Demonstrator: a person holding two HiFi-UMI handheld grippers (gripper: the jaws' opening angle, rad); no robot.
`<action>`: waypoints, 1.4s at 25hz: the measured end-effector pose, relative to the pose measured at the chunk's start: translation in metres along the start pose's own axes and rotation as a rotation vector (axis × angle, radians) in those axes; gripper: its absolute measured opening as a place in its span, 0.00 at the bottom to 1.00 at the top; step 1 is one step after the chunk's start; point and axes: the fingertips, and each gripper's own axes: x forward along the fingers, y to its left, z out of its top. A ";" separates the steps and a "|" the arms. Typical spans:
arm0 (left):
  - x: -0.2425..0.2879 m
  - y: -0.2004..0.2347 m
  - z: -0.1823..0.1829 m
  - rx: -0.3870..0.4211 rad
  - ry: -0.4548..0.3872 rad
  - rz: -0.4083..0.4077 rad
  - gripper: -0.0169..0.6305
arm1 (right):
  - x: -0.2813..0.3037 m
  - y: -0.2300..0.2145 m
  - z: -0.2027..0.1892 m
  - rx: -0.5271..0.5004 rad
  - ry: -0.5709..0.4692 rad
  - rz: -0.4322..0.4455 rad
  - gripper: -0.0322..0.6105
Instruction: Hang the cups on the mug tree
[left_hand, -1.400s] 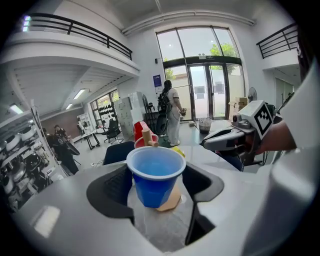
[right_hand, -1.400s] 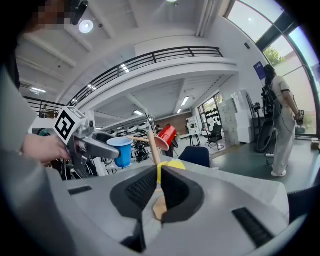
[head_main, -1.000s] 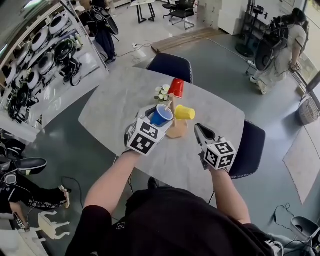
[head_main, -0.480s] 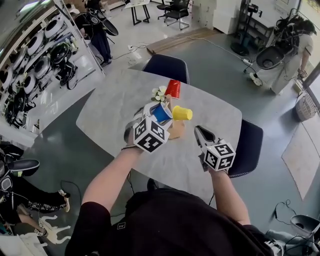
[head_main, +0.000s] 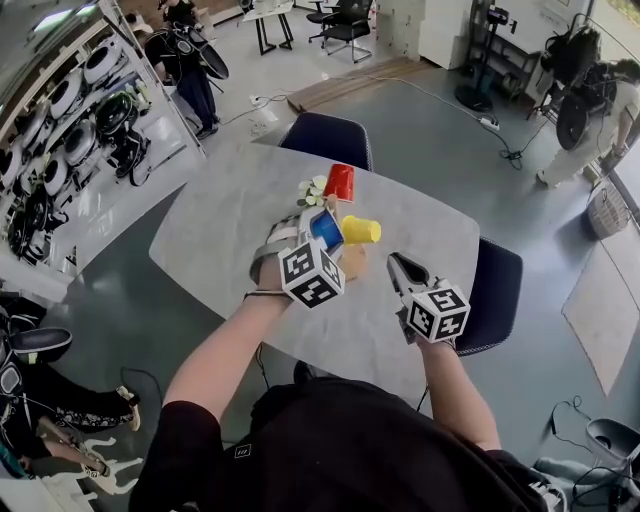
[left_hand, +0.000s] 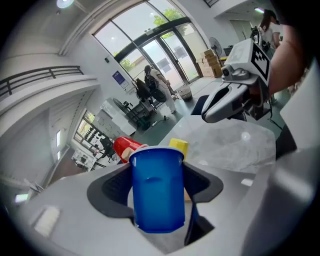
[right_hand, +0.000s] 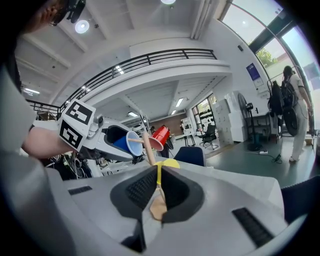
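Left gripper view shows the left gripper (left_hand: 157, 192), jaws wide, clamped on the blue cup (left_hand: 156, 185) just beside the mug tree (right_hand: 147, 148); I would slide its mouth slowly over the bare peg (right_hand: 136, 140), while the closed, empty right gripper (right_hand: 158, 187) waits near the tree.

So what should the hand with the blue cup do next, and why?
Probably ease the blue cup a little further onto the free peg of the mug tree. The left gripper is shut on it, mouth towards the trunk, with the peg's tip just at its rim. The red cup and yellow cup already hang there.
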 end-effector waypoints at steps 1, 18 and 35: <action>0.001 0.000 -0.001 0.034 0.012 0.009 0.50 | 0.000 -0.001 -0.001 0.001 0.002 -0.001 0.10; -0.005 -0.017 0.017 0.100 0.086 0.032 0.50 | -0.007 -0.005 -0.017 -0.001 0.039 0.079 0.10; -0.100 0.025 -0.012 -0.601 -0.346 -0.073 0.50 | 0.013 0.050 0.008 -0.068 0.020 0.118 0.10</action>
